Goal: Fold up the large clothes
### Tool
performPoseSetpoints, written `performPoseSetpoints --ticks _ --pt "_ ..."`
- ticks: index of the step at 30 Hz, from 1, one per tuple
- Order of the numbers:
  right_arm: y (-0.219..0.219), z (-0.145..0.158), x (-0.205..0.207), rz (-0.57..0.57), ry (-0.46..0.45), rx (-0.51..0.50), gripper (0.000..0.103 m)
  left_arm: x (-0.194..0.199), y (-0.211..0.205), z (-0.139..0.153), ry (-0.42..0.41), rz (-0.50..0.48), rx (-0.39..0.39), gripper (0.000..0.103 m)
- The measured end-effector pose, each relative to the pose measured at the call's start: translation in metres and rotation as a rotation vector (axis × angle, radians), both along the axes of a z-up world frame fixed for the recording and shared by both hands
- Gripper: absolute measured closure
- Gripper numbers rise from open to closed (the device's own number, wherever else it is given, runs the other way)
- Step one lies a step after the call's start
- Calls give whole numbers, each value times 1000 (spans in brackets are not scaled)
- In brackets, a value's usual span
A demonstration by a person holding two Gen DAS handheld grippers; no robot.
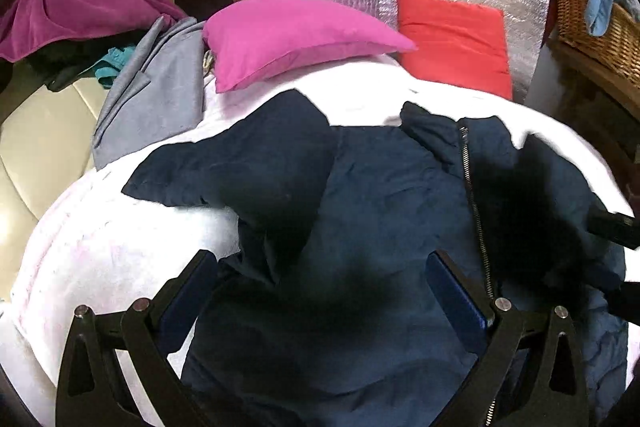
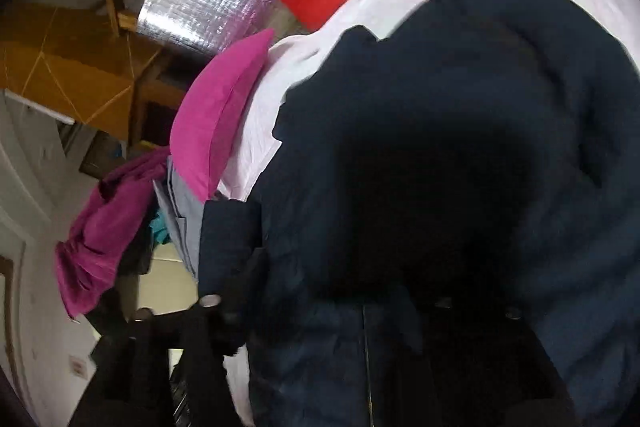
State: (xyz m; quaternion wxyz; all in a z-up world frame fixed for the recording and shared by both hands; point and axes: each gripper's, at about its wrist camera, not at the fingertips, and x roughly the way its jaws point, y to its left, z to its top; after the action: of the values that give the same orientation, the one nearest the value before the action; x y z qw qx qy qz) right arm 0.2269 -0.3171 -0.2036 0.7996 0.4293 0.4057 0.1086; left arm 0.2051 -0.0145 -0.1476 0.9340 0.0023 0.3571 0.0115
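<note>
One dark navy zip-front jacket lies spread on the white-covered bed, near one pink pillow and one red pillow; left hand-held gripper spread wide above the jacket, holding nothing; right hand-held gripper's state cannot be told.

Surface: bed with white cover
At the head: pink pillow, red pillow
Middle: navy zip jacket, spread
Left edge: grey garment
</note>
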Motion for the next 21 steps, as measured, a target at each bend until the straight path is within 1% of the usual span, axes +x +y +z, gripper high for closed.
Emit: performPoseSetpoints --ticks 2,3,4,5,6,7,9,11,12,13,15,16,18,20,21 --pt "-16 8 -18 -6 -24 6 36 -3 -4 3 -18 -22 -3 0" --pt "-30 15 -31 -15 -60 20 36 -4 -7 4 -21 -38 -15 0" --pt "-43 21 -39 -40 -93 20 35 -5 -10 5 -23 -53 -26 0" --pt "-52 26 -43 -79 -116 8 32 -6 -14 7 -22 -77 -42 0" --pt "-69 29 -50 -148 -129 -29 32 -7 -20 9 -21 -110 -57 0" --pt "-85 30 -55 -218 -122 -73 32 -8 -28 9 -14 -146 -67 0" --pt "-114 23 -57 -334 -91 -112 32 -10 -40 10 4 -209 -81 0" --pt "-137 7 -54 -404 -43 -86 32 -13 -54 9 15 -265 -89 0" --pt "-149 -5 -51 -427 -19 -42 32 -13 -63 9 22 -289 -87 0" --pt "-158 -16 -45 -432 -7 4 32 -13 -73 8 34 -314 -86 0" --pt "-163 -31 -28 -437 31 45 32 -11 -94 8 47 -364 -78 0" --pt "-157 -32 -16 -431 45 42 32 -10 -107 8 40 -390 -55 0" --pt "-155 -42 7 -400 78 7 34 -6 -128 7 23 -425 6 0" --pt "-154 -51 23 -383 98 -12 34 -1 -152 2 19 -462 58 0" --pt "-164 -55 23 -371 108 -15 41 1 -159 -1 18 -478 67 0"
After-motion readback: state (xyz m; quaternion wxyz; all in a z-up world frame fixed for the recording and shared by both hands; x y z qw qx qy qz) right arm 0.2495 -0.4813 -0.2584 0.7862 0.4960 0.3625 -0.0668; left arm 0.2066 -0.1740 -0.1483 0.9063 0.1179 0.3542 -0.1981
